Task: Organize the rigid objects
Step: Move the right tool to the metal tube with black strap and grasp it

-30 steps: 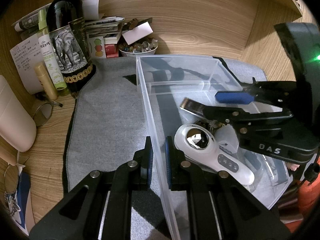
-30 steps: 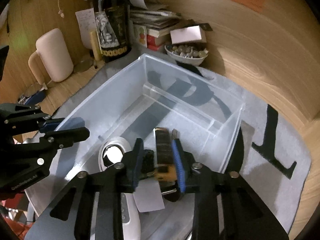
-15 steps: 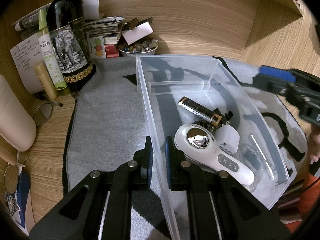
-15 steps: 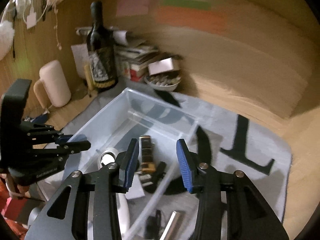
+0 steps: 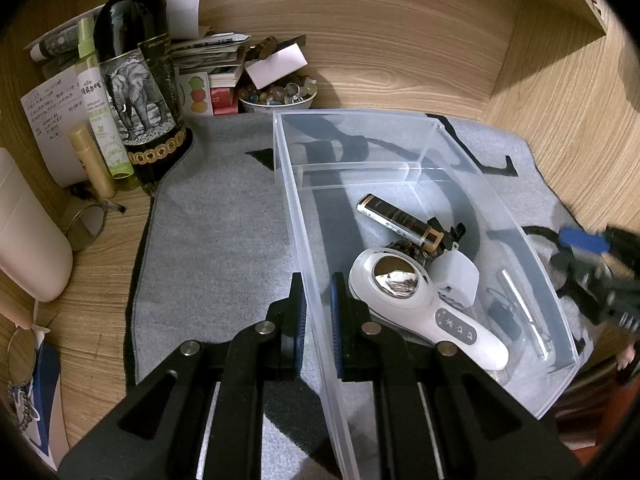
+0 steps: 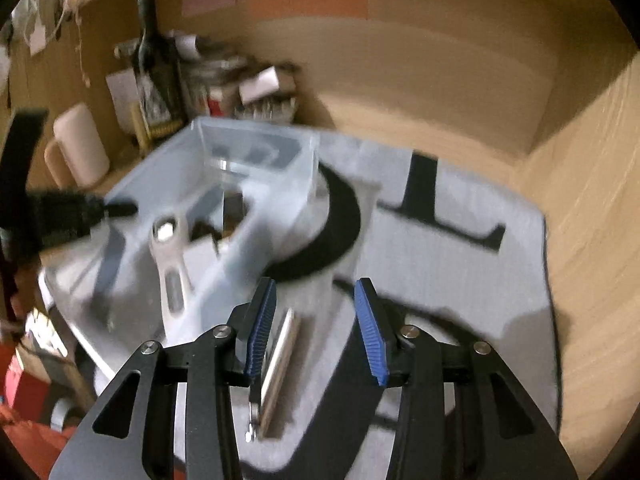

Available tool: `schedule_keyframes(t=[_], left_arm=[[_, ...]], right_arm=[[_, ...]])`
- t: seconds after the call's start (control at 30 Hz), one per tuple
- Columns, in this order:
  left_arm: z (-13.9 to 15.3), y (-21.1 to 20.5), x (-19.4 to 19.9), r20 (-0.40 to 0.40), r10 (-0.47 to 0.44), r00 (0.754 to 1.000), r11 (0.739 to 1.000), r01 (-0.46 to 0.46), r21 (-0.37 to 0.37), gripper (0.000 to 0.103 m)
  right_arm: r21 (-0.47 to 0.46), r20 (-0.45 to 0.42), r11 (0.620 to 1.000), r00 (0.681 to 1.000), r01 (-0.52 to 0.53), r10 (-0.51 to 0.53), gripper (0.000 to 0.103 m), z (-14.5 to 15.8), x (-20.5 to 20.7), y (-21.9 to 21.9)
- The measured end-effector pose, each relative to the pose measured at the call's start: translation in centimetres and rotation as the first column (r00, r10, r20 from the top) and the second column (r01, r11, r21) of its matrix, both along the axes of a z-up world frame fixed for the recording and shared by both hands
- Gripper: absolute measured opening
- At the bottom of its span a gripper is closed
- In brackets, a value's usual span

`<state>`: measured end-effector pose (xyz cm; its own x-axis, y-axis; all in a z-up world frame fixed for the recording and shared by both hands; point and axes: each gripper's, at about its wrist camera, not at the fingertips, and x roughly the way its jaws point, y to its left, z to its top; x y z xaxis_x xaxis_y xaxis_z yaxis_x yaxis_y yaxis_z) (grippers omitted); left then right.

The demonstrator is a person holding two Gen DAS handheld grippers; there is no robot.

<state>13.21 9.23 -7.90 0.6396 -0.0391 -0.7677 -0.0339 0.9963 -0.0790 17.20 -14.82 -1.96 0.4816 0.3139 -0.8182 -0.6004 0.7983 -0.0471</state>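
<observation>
Clear plastic bin (image 5: 420, 148) on grey mat (image 5: 216, 248), tabletop (image 5: 100, 320) beneath. Left gripper (image 5: 318, 312) jaws pinching bin's near wall. Inside: white handheld device (image 5: 424, 304), dark lighter (image 5: 400, 222). Right gripper (image 6: 316, 328) jaws spread, empty, over mat beside bin; view blurred.

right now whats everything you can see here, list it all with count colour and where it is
plastic bin: 1, clear, on the grey mat
grey mat: 1, grey with black marks, on the wooden desk
handheld device: 1, white with chrome disc, inside the bin
lighter: 1, black and gold, inside the bin
metal bar: 1, silver, by the bin's right wall
wine bottle: 1, dark, elephant label, back left
bowl of stones: 1, white, behind the bin
left gripper: 1, black, blue pads, clamped on the bin's left wall
right gripper: 1, black, blue pads, open over the mat
</observation>
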Motion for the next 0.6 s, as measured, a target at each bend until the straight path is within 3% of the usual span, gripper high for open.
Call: schedule_keyframes(t=[0.1,0.33,0.43,0.53,0.6], left_arm=[[0.0,0.1,0.0,0.000,0.000,1.000,1.000,0.000,-0.002,0.010],[0.0,0.1,-0.1,0.001,0.001,1.000,1.000,-0.001,-0.003,0.010],[0.0,0.2,-0.1,0.001,0.002,1.000,1.000,-0.002,-0.006,0.010],[0.0,0.3,-0.1,0.001,0.002,1.000,1.000,-0.002,-0.005,0.010],[0.0,0.3,-0.1,0.001,0.002,1.000,1.000,-0.002,-0.005,0.010]], right_arm=[[-0.039,-0.019,0.999,1.000,-0.002,0.002,0.038,-1.5,-1.1,-0.3],[0.001,-0.104,1.000,0.995,-0.007,0.007,0.038,-2.9,-2.4,-0.9],[-0.023,-0.134,1.000,0.991,-0.008,0.005,0.038,-4.3,-2.6,-0.8],[-0.072,-0.124,0.997,0.992,0.011,-0.020,0.038,-5.6,-2.5,-0.9],[-0.053,-0.118,0.998,0.993,0.019,-0.026,0.037,-5.6,-2.2,-1.2]])
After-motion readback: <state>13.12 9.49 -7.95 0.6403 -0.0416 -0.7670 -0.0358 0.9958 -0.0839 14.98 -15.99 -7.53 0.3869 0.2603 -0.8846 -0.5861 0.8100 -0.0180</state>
